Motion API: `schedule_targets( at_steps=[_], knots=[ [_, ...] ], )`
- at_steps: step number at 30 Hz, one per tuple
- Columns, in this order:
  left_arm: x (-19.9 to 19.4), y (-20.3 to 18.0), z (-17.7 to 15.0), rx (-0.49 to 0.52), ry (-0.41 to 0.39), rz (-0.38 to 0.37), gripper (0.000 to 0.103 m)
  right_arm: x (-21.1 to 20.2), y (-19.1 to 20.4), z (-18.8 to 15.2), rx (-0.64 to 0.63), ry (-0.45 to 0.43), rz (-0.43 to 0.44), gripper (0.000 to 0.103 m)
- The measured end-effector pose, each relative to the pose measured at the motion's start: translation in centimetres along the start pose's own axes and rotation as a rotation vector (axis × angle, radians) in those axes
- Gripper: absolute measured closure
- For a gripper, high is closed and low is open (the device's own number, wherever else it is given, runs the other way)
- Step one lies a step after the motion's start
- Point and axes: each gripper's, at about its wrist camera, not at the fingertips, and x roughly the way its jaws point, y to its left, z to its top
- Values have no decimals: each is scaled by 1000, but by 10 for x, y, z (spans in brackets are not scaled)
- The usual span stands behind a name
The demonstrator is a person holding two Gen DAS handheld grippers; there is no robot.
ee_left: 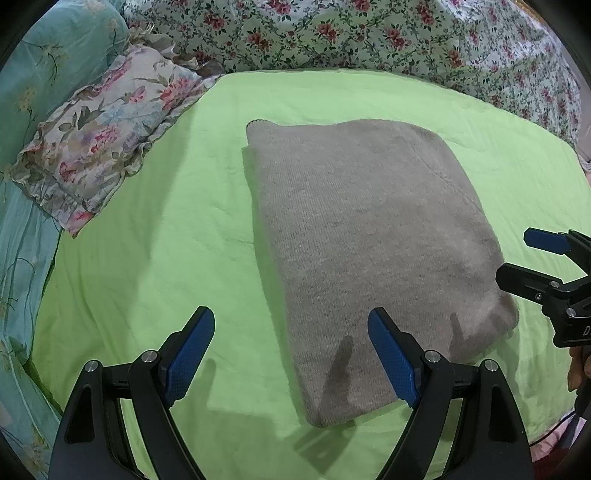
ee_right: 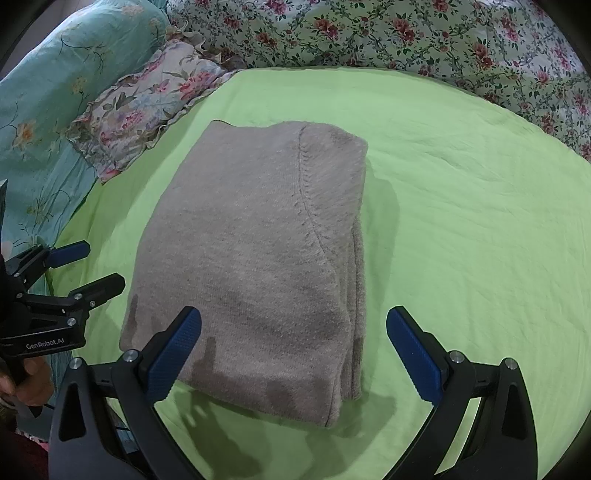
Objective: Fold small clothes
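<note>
A grey knitted garment [ee_left: 365, 251] lies folded into a thick rectangle on the green sheet [ee_left: 166, 221]; it also shows in the right wrist view [ee_right: 255, 266]. My left gripper [ee_left: 291, 354] is open and empty, hovering over the garment's near left corner. My right gripper [ee_right: 295, 354] is open and empty, hovering over the garment's near edge. Each gripper appears in the other's view, the right one [ee_left: 517, 258] at the garment's right side and the left one [ee_right: 92, 266] at its left side, both open.
A frilled floral pillow [ee_left: 99, 136] lies at the back left, beside a teal pillow [ee_left: 48, 62]. A floral quilt [ee_left: 369, 33] runs along the back. A teal sheet [ee_left: 18, 295] borders the left edge.
</note>
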Motion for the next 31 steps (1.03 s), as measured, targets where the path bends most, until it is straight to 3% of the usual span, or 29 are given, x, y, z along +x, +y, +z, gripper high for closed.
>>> schedule_targets(
  at_steps=[31],
  knots=[
    [4,15,6,-29,-27,11,18,6,-1,16,4,0,9,3]
  ],
)
